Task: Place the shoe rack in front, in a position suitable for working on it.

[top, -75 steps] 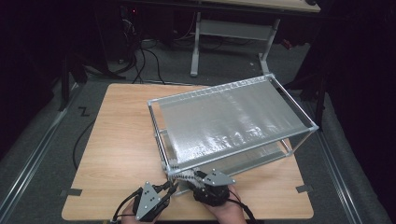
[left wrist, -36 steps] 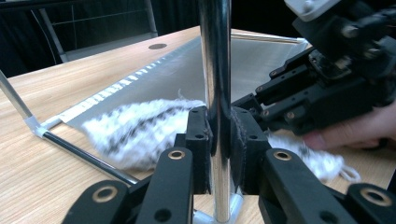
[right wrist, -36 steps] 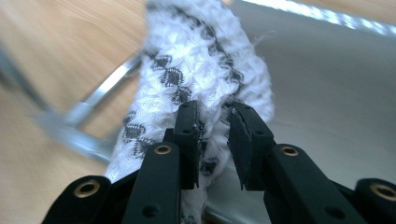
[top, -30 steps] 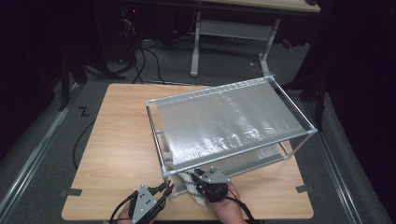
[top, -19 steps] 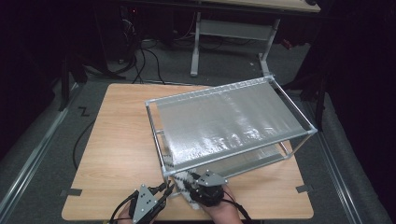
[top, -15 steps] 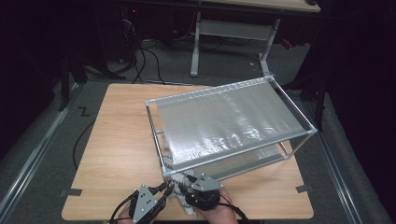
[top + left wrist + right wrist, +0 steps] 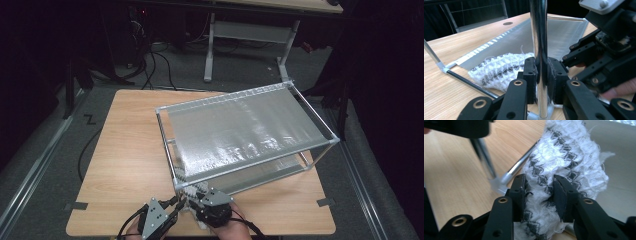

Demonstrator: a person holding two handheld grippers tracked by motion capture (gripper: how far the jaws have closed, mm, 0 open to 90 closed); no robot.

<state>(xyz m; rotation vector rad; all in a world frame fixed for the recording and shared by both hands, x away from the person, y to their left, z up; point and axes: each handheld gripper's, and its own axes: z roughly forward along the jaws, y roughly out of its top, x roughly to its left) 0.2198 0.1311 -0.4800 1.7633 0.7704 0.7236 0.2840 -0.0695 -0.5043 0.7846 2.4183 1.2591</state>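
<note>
down at the near edge of the wooden table (image 7: 125,165), both grippers crowd the front corner of the metal rack (image 7: 240,137). left gripper (image 7: 541,75) is clamped tight on the rack's shiny upright pole (image 7: 537,32), pads pressed against it both sides. right gripper (image 7: 539,192) has the white and grey knit cloth (image 7: 564,157) pinched between its pads, jaws just been closing on it. cloth sits bunched on the rack's bottom shelf (image 7: 621,182), right beside that corner pole.

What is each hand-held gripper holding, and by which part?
Left hand-held gripper clamps the shiny metal rack's upright corner post near its base. Right hand-held gripper pinches the white-and-grey knitted cloth at its near end.
</note>
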